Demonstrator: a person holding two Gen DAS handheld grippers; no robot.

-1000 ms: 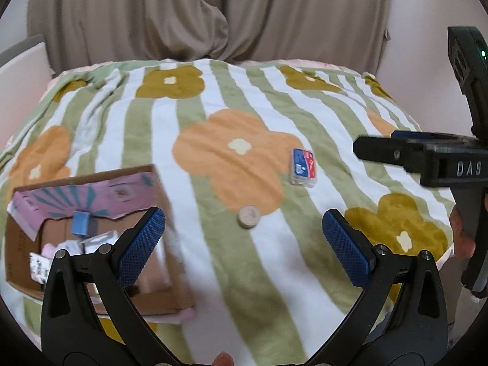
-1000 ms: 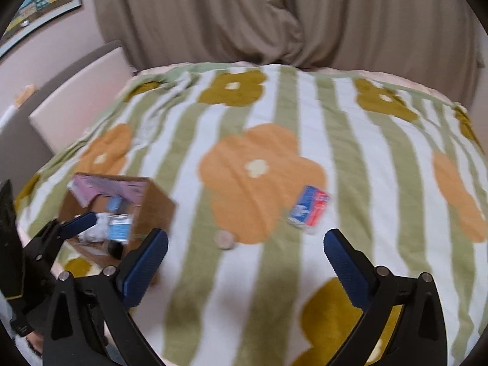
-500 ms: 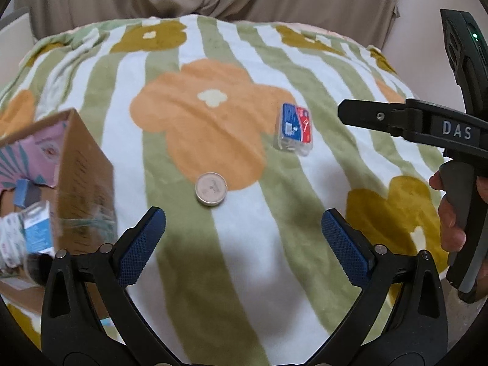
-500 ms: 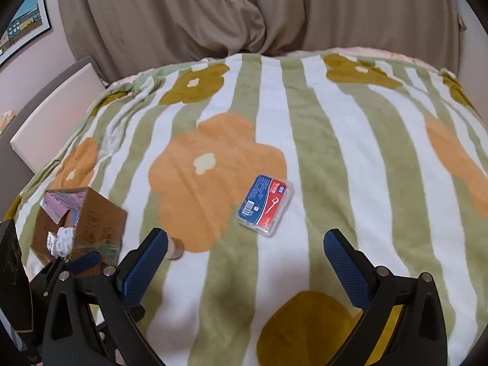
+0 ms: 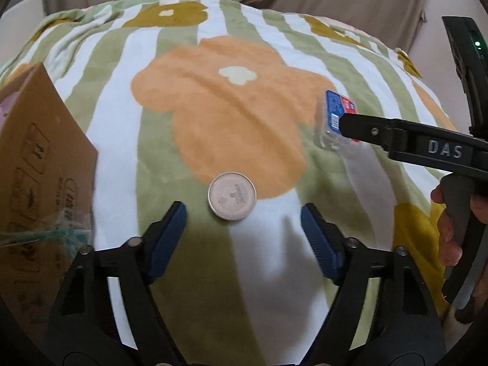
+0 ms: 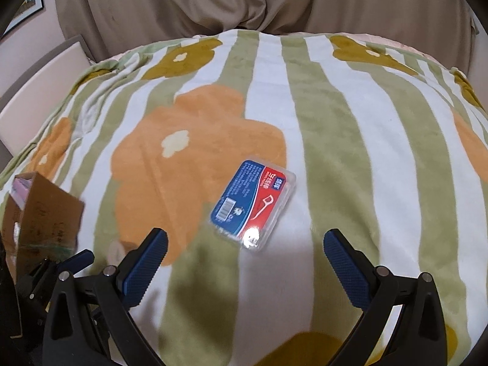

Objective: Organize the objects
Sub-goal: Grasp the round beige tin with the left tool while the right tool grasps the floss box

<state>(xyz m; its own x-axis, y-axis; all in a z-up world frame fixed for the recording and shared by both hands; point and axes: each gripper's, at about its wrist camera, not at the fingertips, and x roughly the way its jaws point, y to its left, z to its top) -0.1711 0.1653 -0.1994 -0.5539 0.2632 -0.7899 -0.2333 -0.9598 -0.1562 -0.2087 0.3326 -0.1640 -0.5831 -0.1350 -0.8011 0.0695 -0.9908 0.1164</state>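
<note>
Left wrist view: striped floral blanket point(image 5: 128, 140) under beige curtains point(image 6: 170, 3).
Both claws released: left claw point(image 5: 244, 228) near tin point(image 5: 232, 195) mid-blanket, right claw point(image 6: 244, 248) near floss box point(image 6: 253, 204); carton point(image 5: 39, 164) at left edge.

One round tin point(image 5: 232, 195); one clear floss-pick case point(image 6: 253, 203) with a blue-and-red label; one cardboard box point(image 5: 39, 164) (its contents too blurred to count); one striped flower blanket point(image 6: 335, 116); two tongs, left point(image 5: 244, 231) and right point(image 6: 244, 262), each with two blue-padded fingers; one framed picture point(image 6: 29, 7).
</note>
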